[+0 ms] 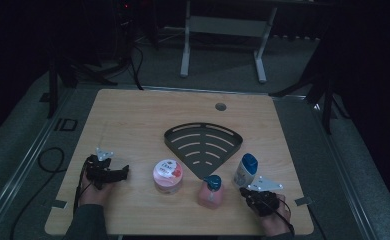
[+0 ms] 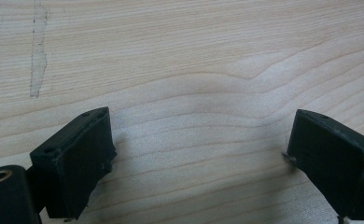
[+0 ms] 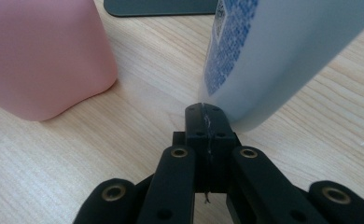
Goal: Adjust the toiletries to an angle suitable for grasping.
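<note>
A dim room surrounds a pale wooden worktop, with a metal stand on the floor behind it. Near its middle lies a dark, slotted, fan-shaped rack. In front of the rack stand a pink-lidded tub, a pink pump bottle and, to its right, a white bottle with a blue cap.

The right gripper has its jaws pressed fully together and empty, its tip just at the foot of the white bottle. The left gripper rests at the left with jaws wide apart over bare wood.

This looks like the approach to a first pick, probably for loading the rack. Next, the right jaws must open wide enough to straddle the bottle before closing on its body.
</note>
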Demonstrator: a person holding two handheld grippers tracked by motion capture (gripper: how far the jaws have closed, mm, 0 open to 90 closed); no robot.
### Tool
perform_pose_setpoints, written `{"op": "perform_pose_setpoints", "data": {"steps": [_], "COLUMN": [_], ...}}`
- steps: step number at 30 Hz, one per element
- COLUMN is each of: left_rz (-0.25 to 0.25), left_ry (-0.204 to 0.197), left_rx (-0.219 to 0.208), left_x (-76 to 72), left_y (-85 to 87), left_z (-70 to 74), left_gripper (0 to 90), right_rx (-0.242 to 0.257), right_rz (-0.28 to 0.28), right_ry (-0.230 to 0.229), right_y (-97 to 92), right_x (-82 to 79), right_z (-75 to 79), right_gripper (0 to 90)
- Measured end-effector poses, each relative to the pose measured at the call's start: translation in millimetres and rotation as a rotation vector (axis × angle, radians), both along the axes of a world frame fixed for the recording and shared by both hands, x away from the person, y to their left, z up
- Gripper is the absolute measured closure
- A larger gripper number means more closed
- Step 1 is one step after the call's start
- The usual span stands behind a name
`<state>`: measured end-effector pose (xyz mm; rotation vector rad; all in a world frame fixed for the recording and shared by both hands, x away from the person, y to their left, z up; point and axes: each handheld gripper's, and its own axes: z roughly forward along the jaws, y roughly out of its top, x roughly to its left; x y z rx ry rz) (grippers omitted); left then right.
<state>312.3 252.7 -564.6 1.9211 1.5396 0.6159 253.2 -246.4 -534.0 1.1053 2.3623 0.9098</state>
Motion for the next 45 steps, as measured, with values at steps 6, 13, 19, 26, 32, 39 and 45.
{"op": "perform_pose_setpoints", "data": {"steps": [6,13,19,26,32,39,45], "left_rz": [0.0,0.001,0.001,0.001,0.002,0.002,0.001], "left_ry": [0.0,0.0,0.0,0.0,0.0,0.0,0.0], "left_rx": [0.0,0.0,0.0,0.0,-0.001,-0.001,0.0], "left_x": [0.0,-0.1,-0.1,-0.2,-0.2,-0.2,-0.2], "left_y": [0.0,-0.3,-0.4,-0.5,-0.7,-0.7,-0.6], "left_z": [0.0,0.0,0.0,0.0,0.0,0.0,0.0], "left_gripper": [6.7,6.7,6.8,6.7,6.7,6.7,6.7], "right_rx": [-0.016,-0.02,-0.018,-0.02,-0.034,-0.045,-0.065], "right_rz": [0.004,0.001,-0.005,0.001,-0.008,-0.025,-0.041], "right_ry": [0.006,0.014,0.027,0.031,0.023,0.019,0.013], "right_y": [3.3,3.6,2.9,3.5,3.5,0.2,-3.0], "right_x": [4.2,9.3,13.4,18.6,21.8,24.5,28.4], "right_z": [-3.3,-8.1,-10.4,-11.8,-11.9,-11.3,-11.0], "right_gripper": [90.0,90.0,90.0,90.0,90.0,90.0,90.0]}}
